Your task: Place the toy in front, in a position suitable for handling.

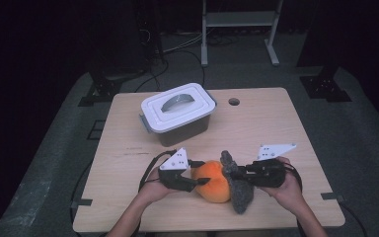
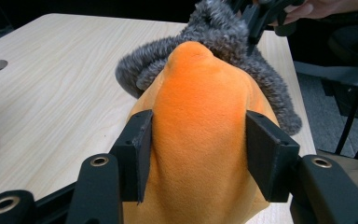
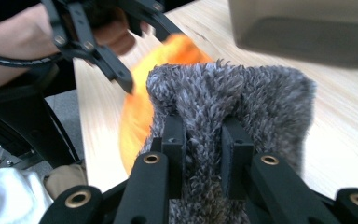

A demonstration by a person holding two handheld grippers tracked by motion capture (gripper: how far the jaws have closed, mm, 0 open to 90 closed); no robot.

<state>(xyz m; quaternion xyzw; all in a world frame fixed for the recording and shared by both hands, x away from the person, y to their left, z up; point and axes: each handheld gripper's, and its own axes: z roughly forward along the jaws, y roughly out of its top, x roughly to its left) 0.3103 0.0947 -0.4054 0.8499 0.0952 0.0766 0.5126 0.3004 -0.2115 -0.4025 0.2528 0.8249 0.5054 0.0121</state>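
Observation:
An orange plush toy (image 1: 214, 185) with a grey fuzzy part (image 1: 242, 195) lies near the table's front edge. My left gripper (image 1: 200, 180) comes at it from the left. In the left gripper view its pads (image 2: 144, 149) press on both sides of the orange body (image 2: 200, 93), with the grey fuzz (image 2: 214, 32) behind it. My right gripper (image 1: 232, 170) reaches in from the right. In the right gripper view it (image 3: 204, 149) is shut on a fold of the grey fuzz (image 3: 242, 93), and the orange part (image 3: 135, 116) shows to the left behind it.
A lidded plastic box (image 1: 177, 111) with a grey handle stands behind the toy at mid-table. A round hole (image 1: 234, 101) sits in the wooden tabletop (image 1: 286, 133) at the back. Cables trail off the left side. Dark floor surrounds the table.

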